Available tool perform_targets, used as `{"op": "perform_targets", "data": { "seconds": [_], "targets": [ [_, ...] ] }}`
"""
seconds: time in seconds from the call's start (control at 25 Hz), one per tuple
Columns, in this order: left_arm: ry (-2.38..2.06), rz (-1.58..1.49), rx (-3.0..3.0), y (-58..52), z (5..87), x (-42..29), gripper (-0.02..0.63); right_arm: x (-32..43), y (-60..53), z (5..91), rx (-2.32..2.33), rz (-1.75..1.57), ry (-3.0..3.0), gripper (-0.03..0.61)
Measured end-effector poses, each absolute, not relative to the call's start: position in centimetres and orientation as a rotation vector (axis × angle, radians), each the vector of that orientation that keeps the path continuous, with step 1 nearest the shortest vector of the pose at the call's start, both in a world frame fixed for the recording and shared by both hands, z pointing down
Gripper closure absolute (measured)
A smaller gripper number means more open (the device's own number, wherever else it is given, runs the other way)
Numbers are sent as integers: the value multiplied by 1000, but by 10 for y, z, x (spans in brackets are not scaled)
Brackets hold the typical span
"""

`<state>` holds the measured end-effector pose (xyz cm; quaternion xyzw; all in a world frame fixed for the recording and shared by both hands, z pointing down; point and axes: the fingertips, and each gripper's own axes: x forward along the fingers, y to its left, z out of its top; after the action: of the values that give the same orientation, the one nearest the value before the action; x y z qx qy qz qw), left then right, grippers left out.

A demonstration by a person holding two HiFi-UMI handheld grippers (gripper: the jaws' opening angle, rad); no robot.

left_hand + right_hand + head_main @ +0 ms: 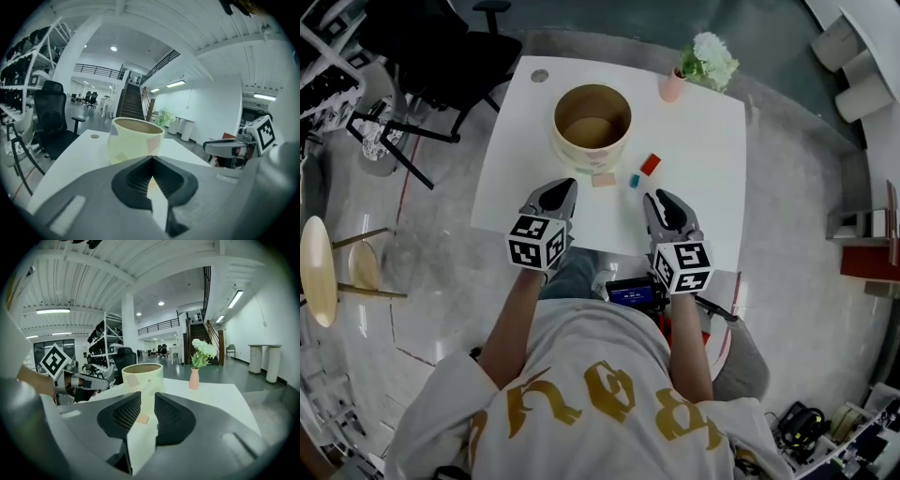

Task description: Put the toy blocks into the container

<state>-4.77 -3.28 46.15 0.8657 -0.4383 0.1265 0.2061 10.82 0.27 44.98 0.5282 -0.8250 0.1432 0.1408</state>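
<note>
Room: open workshop hall with a pale glossy floor. A black office chair and a wooden stool stand to the left of a white table.
Head view, table: a round cream container stands open-topped toward the far side. A pink vase of white flowers sits near the far right corner.
Head view, blocks: three lie on the table just in front of the container. A peach block is closest to its base, a small teal block lies beside that, and a red block lies further right.
Head view, tools: the left gripper and right gripper are held over the near half of the table. Both point toward the blocks and neither touches one.
Left gripper view: the jaws meet at their tips, clenched on nothing. The container stands straight ahead, and the right gripper shows off to the right.
Right gripper view: the jaws stand parted with a clear gap, released and empty. Through the gap show the container and, nearer, the peach block lying on the table, not between the pads.
Done so far: nothing, as far as the views show. The container's inside shows only its tan bottom.
Still to do: all three blocks need lifting and dropping in. The right gripper looks lined up with the peach block.
</note>
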Motion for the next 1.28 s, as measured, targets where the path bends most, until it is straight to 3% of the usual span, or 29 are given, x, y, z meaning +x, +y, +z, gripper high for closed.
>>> {"op": "perform_targets", "data": {
  "seconds": [1.28],
  "targets": [
    [-1063, 547, 2339, -68, 566, -35, 612, 109, -56, 582, 1447, 715, -2065, 439]
  ]
}}
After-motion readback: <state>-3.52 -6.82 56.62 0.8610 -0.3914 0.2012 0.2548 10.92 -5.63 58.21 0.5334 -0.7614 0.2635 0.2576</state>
